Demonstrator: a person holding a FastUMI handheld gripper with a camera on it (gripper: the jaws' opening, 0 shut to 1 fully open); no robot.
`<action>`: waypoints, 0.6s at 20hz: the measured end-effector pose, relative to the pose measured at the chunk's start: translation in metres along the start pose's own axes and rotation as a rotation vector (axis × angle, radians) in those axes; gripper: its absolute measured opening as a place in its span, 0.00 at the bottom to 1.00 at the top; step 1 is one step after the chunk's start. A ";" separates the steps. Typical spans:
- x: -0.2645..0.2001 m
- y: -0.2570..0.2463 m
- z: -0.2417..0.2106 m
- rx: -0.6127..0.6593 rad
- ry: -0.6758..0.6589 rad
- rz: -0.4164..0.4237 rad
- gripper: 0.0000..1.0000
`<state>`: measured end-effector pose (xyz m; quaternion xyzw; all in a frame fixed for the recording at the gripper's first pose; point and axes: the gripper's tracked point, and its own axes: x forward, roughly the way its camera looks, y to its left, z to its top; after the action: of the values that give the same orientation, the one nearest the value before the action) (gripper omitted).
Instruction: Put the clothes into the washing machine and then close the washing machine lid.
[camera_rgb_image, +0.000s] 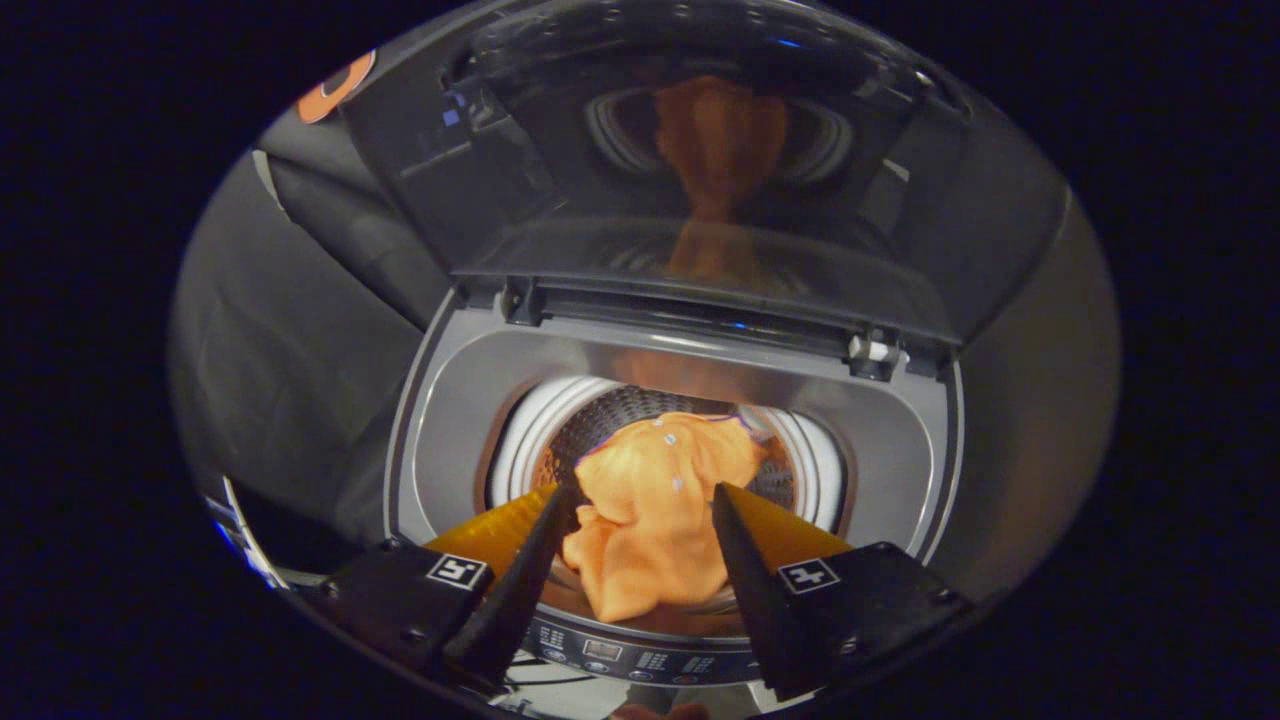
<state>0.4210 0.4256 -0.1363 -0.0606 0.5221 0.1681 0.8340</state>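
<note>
A: Fig. — gripper (645, 490) posn?
B: Above washing machine (450, 420) drum opening; jaws spread, orange garment (650, 500) hanging btwn them.
A: Pinched?
B: Can't tell. Cloth drapes over drum rim — lid (720, 150) upright behind.

Non-task stuff: dark cloth wall (285, 340) runs behind and left of the machine, well beyond the gripper (645, 490) and off to its left side; it has a pale seam or fold line near the top. The same wall continues on the gripper's right, looking greyer there. Low on the left, just outside the left finger's mount, there's a white-and-blue edge (235, 535), too clipped to identify.
</note>
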 end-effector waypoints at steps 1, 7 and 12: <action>0.003 -0.003 -0.004 0.000 0.015 -0.007 0.91; -0.005 -0.012 -0.007 -0.055 0.013 -0.030 0.87; -0.016 -0.014 -0.001 -0.077 -0.013 -0.044 0.87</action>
<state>0.4185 0.4089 -0.1235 -0.1031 0.5083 0.1699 0.8379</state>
